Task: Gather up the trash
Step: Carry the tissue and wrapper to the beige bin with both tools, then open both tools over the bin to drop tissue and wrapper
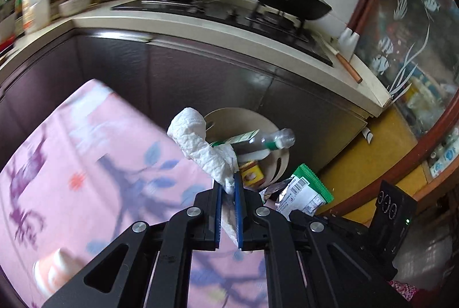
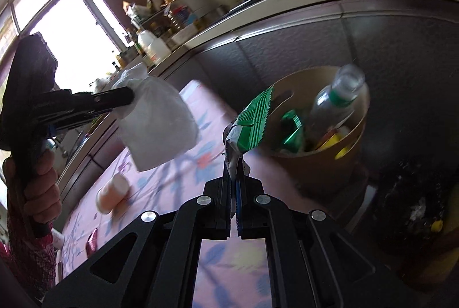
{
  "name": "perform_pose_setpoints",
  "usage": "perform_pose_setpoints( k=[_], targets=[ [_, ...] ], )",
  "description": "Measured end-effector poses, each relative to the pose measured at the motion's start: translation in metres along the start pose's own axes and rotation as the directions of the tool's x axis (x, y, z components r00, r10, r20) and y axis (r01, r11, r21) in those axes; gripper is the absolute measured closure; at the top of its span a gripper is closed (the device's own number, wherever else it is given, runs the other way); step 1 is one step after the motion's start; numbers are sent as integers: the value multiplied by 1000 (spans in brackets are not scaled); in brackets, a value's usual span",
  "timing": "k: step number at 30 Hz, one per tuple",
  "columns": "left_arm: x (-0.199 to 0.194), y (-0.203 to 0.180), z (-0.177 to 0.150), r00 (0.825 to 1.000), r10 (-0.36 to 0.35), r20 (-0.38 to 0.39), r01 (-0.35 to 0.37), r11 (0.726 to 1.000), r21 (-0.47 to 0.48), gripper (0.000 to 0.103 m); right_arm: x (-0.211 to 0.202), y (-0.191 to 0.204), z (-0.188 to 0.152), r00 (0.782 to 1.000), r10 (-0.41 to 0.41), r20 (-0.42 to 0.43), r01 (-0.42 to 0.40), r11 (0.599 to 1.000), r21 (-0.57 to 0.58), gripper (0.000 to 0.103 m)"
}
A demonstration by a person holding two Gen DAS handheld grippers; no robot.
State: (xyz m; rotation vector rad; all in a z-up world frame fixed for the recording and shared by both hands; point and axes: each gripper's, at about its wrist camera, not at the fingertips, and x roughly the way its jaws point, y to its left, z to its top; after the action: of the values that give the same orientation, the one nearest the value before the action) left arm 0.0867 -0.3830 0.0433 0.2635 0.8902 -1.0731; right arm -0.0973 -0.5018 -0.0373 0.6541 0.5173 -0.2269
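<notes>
The left gripper [image 1: 228, 187] has its blue pads pinched on the lower end of a crumpled paper towel [image 1: 200, 147], which stands up from the jaws and curls over above the edge of the pink flowered tablecloth [image 1: 86, 164]. The towel looks feather-light, soft and easily torn, so a grip on a bunched, thick fold should hold better than one on a single loose corner. The right gripper [image 2: 235, 173] is nearly closed on the bottom edge of a green-and-white snack wrapper [image 2: 249, 124]. That film is thin, crinkly and probably slick, so it could slide out of the pads; a crumpled seam gives more purchase. Just beyond both grippers sits the tan round trash bin [image 2: 315, 167], already containing a clear plastic bottle [image 2: 332, 101] and other packaging. On the tablecloth an overturned paper cup [image 2: 112, 193] remains uncollected.
</notes>
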Motion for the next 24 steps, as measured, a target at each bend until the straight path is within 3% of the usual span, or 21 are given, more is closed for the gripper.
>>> perform_pose_setpoints(
  k=[11, 24],
  targets=[
    [90, -36, 55, 999, 4, -45, -1, 998, 70, 95, 19, -43, 41, 999, -42, -4, 42, 999, -22, 101],
    [161, -29, 73, 992, 53, -114, -42, 995, 90, 95, 70, -68, 56, 990, -62, -125, 59, 998, -28, 101]
  ],
)
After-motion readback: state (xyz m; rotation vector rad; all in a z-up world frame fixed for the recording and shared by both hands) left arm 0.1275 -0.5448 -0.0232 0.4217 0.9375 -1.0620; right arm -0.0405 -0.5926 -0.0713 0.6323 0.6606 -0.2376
